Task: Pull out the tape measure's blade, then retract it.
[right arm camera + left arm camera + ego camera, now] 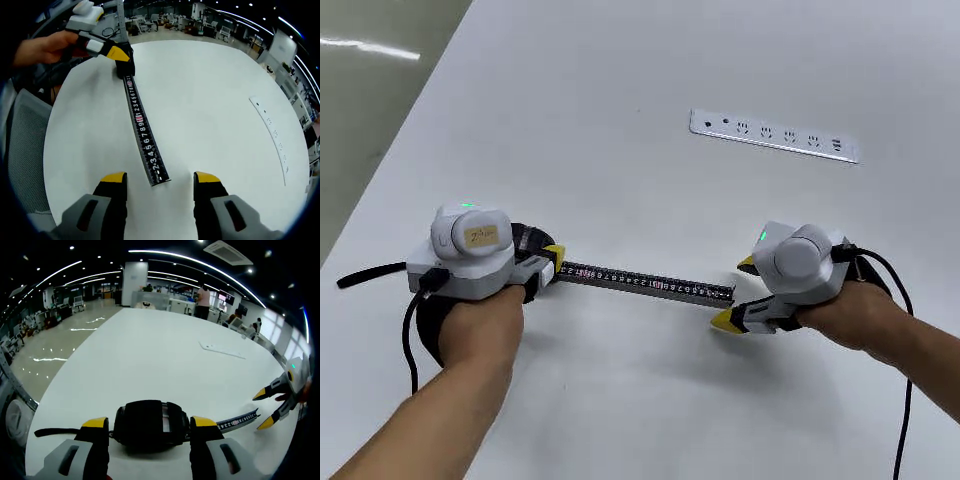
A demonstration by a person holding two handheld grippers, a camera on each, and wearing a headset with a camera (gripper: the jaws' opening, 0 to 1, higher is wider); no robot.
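The black tape measure case (147, 422) sits on the white table, squeezed between the yellow-tipped jaws of my left gripper (148, 422), at the left in the head view (542, 262). Its dark blade (645, 284) with white numbers lies pulled out flat along the table toward the right. The blade's end (159, 178) lies loose between the spread fingers of my right gripper (160, 178), which touches nothing. In the head view the right gripper (737, 293) stands open around the blade tip. A black wrist strap (55, 431) trails left from the case.
A white power strip (773, 135) lies on the table beyond the blade, toward the far right. The table's left edge (380, 150) drops to a glossy floor. Cables run from both grippers toward me. A chair (22, 150) stands beside the table in the right gripper view.
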